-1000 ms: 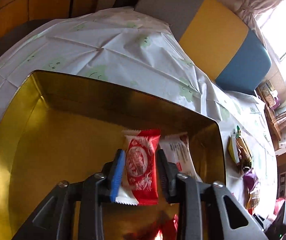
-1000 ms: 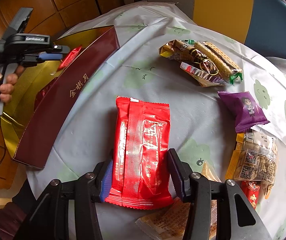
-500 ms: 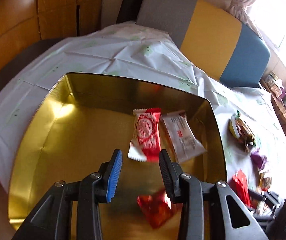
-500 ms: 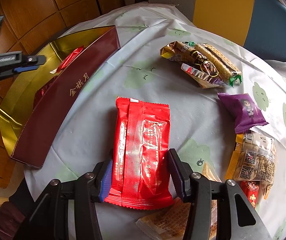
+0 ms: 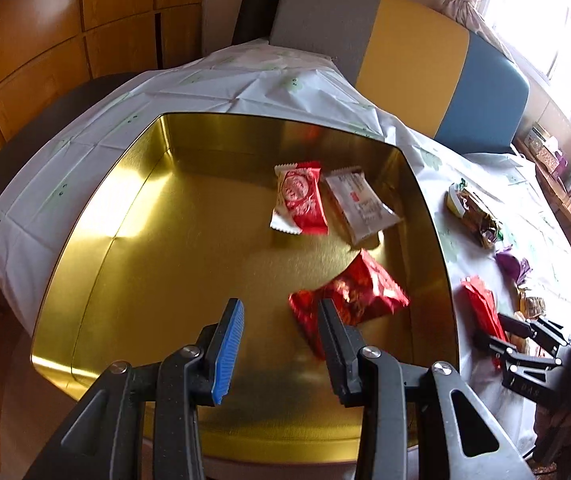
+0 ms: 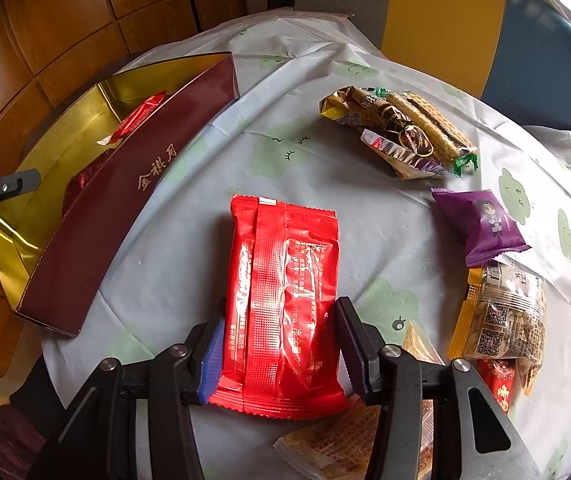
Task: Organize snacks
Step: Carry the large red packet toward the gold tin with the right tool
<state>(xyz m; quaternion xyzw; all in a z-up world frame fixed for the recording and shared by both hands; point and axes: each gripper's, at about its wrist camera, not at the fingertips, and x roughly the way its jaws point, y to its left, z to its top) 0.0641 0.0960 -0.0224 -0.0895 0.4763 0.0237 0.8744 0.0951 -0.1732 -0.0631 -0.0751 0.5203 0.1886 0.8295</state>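
The left gripper (image 5: 279, 338) hangs over the gold tin (image 5: 97, 248), jaws spread and empty. Inside the tin lie a red-and-white wafer pack (image 5: 299, 204), a pale packet (image 5: 359, 204) and a crinkled red snack (image 5: 351, 300). Beside the tin, on the tablecloth (image 6: 385, 220), the right gripper (image 6: 281, 344) pinches a large red packet (image 6: 283, 300) (other snacks lie farther out).

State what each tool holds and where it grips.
The left tool holds nothing, hanging over the gold tin. The right tool clamps the red packet by its long sides, near its lower end.
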